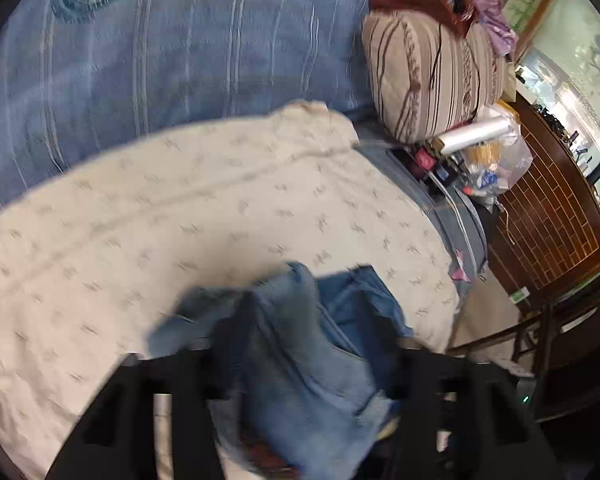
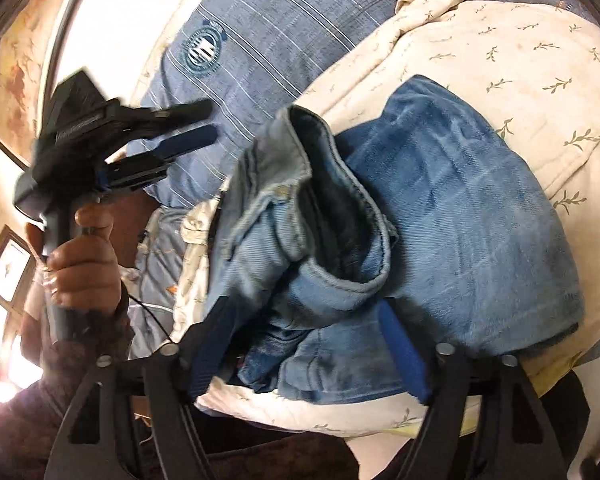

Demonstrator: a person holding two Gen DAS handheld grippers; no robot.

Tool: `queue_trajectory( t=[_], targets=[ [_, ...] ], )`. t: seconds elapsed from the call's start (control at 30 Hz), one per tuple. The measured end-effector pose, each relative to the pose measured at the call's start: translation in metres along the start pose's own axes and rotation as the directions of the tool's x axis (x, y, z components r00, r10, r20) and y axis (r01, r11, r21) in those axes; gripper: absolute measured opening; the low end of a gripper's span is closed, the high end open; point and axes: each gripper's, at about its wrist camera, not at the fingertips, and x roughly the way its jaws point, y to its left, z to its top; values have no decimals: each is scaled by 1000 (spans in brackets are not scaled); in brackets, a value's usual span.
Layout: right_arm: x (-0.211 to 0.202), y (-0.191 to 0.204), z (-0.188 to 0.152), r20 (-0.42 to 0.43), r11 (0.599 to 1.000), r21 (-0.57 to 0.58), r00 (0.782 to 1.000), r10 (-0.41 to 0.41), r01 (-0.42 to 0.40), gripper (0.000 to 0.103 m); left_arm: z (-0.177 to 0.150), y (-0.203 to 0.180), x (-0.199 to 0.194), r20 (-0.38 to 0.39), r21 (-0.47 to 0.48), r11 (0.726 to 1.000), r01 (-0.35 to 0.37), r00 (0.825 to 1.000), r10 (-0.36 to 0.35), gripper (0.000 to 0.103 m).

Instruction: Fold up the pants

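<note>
Blue denim pants (image 2: 440,208) lie bunched in a folded heap on a cream leaf-print quilt (image 2: 520,52). My right gripper (image 2: 304,320) is open, its blue-padded fingers either side of the waistband edge of the pants. In the right wrist view my left gripper (image 2: 204,124) is held up in a hand at the left, clear of the pants, fingers nearly together with nothing between them. In the left wrist view the pants (image 1: 300,352) fill the space between the left gripper's dark fingers (image 1: 172,392). That view is blurred.
A blue striped blanket (image 1: 160,60) covers the bed beyond the quilt (image 1: 180,208). A striped bolster pillow (image 1: 432,76) and a heap of bags and small items (image 1: 480,156) sit at the right edge. A wooden chair (image 1: 540,328) stands beside the bed.
</note>
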Motion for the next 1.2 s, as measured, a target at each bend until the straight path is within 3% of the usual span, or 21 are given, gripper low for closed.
queue_trajectory(
  t=[0.07, 0.17, 0.33, 0.53, 0.57, 0.63, 0.67, 0.7, 0.77, 0.87, 0.97, 1.03, 1.1, 1.2],
  targets=[
    [-5, -3, -1, 14, 999, 26, 999, 39, -39, 86, -2, 11, -4, -2, 47, 999, 2, 1000, -2, 72],
    [0, -11, -1, 8, 994, 71, 996, 87, -87, 90, -7, 18, 14, -101, 105, 994, 32, 995, -21, 70],
    [11, -9, 5, -8, 985, 105, 990, 141, -139, 97, 2, 9, 48, -176, 199, 978, 53, 984, -17, 70],
    [19, -15, 12, 4, 976, 146, 987, 162, -161, 97, -2, 3, 117, -300, 301, 954, -9, 948, 103, 68],
    [19, -17, 12, 8, 977, 145, 988, 157, -156, 94, -2, 2, 117, -282, 297, 955, -11, 954, 99, 65],
    [16, -16, 12, 29, 988, 127, 996, 83, -86, 63, 0, 0, 114, -240, 277, 961, -9, 967, 79, 50],
    [15, -18, 13, 29, 990, 128, 998, 49, -52, 45, 2, -2, 108, -229, 262, 965, -2, 971, 64, 48],
    [12, -21, 12, 31, 987, 146, 998, 63, -67, 37, 4, -5, 99, -217, 251, 968, 17, 975, 39, 46],
    [0, -24, 13, 62, 971, 193, 989, 133, -143, 32, 5, -19, 80, -184, 268, 962, 61, 983, -11, 45],
    [-31, -6, 12, 102, 984, 118, 987, 125, -137, 33, 1, -47, 67, -150, 323, 943, 82, 988, -34, 48],
    [-39, -5, 6, 94, 994, 88, 994, 50, -58, 35, -10, -66, 91, -123, 355, 935, -16, 990, 64, 55],
    [-28, -20, -1, 61, 989, 146, 998, 8, -17, 36, -23, -73, 124, -110, 363, 920, -146, 974, 198, 58],
    [-15, -30, -4, 25, 982, 188, 1000, -15, 10, 38, -35, -81, 146, -60, 383, 885, -265, 949, 310, 61],
    [-7, -36, -1, 18, 979, 202, 1000, -21, 17, 41, -45, -98, 145, 22, 384, 861, -333, 936, 353, 62]
  ],
)
